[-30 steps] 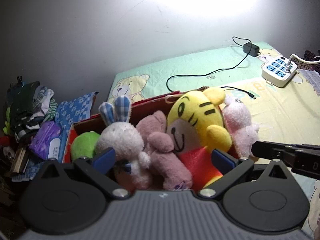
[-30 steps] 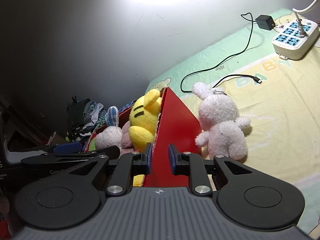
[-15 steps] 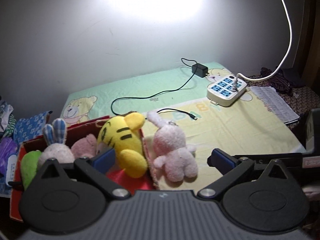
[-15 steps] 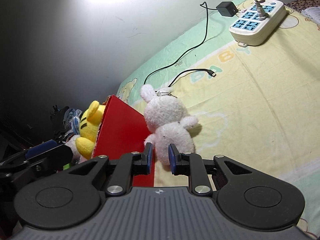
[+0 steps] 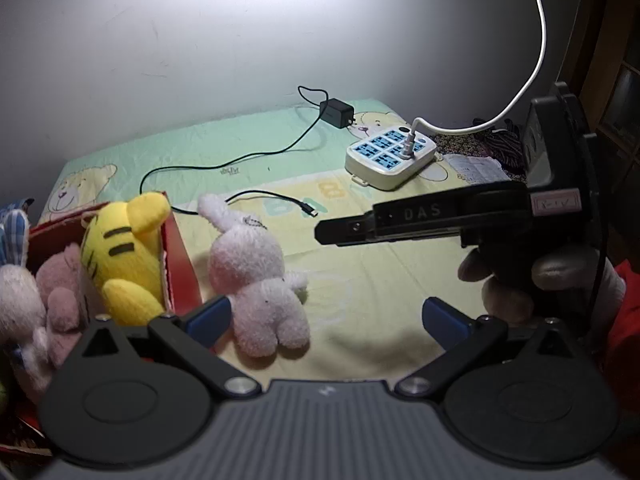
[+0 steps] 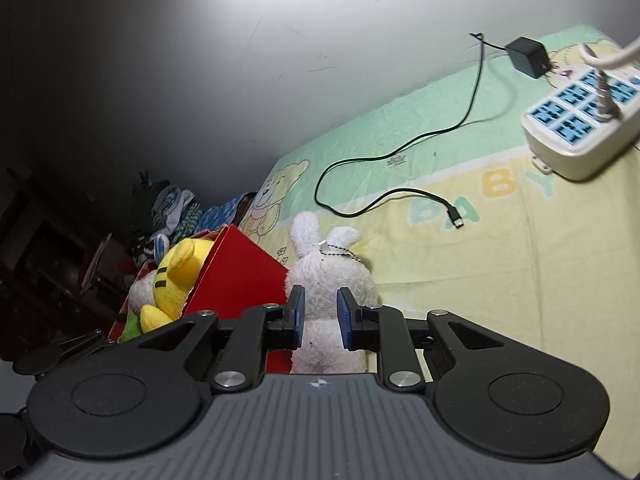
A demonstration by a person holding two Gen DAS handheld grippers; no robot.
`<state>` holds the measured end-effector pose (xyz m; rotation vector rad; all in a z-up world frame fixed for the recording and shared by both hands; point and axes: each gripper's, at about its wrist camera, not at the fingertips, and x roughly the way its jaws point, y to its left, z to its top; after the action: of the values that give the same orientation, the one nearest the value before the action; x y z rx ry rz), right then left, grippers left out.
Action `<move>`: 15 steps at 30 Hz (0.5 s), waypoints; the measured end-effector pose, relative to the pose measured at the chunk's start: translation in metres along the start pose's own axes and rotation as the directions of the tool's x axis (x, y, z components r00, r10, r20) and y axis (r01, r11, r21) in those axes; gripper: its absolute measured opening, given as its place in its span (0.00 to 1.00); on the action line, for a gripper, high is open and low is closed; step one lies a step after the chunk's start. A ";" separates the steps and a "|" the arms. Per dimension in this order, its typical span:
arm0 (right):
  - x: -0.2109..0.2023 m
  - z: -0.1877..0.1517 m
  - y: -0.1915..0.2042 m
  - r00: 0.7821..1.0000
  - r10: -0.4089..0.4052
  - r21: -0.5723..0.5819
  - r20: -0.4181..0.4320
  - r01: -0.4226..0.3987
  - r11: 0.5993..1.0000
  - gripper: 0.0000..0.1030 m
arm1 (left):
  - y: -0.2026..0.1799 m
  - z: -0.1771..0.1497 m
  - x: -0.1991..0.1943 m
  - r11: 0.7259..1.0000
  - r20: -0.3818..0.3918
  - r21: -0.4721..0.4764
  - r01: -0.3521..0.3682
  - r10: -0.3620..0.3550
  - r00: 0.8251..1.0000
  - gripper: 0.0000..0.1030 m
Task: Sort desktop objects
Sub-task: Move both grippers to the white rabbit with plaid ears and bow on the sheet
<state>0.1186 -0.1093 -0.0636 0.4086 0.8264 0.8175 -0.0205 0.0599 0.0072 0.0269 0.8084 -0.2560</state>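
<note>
Left wrist view: a red box (image 5: 178,264) at left already holds the yellow tiger (image 5: 120,252) and other plush. One white rabbit (image 5: 256,276) lies outside, touching its wall. Left gripper (image 5: 326,318) is spread wide, empty. Right gripper (image 6: 320,318) stands partly parted, aimed at that rabbit, not yet gripping.

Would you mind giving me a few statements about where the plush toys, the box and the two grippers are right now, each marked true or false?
1. The white rabbit plush lies outside the red box, on the bedsheet. True.
2. The yellow tiger plush lies on the sheet beside the power strip. False: it sits inside the red box.
3. The left gripper is wide open and holds nothing. True.
4. The right gripper grips the black charger cable. False: its fingers are narrowly apart, with the rabbit seen between them.
</note>
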 end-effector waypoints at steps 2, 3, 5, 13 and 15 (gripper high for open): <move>0.013 0.007 0.007 0.999 0.031 -0.049 -0.028 -0.032 0.998 0.20 | 0.001 0.000 0.003 1.000 -0.007 -0.005 0.000 0.000 1.000 0.99; 0.020 0.010 0.009 0.998 0.048 -0.062 -0.041 -0.050 0.997 0.20 | 0.002 0.001 0.004 1.000 -0.011 -0.008 0.003 -0.003 1.000 0.99; 0.037 0.015 0.013 0.995 0.072 -0.083 -0.068 -0.077 0.994 0.20 | 0.002 0.001 0.005 1.000 -0.014 -0.012 0.005 -0.006 1.000 0.99; 0.095 0.017 0.029 0.975 0.114 -0.094 -0.190 -0.133 0.987 0.20 | 0.013 0.000 0.002 0.999 -0.028 -0.052 -0.009 0.008 1.000 0.99; 0.098 0.015 0.025 0.974 0.078 -0.079 -0.213 -0.097 0.992 0.20 | 0.015 0.001 0.003 0.998 -0.031 -0.054 -0.018 0.016 0.999 0.99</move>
<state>0.1583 -0.0181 -0.0869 0.2835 0.9689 0.9879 -0.0147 0.0736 0.0045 -0.0134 0.8452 -0.2179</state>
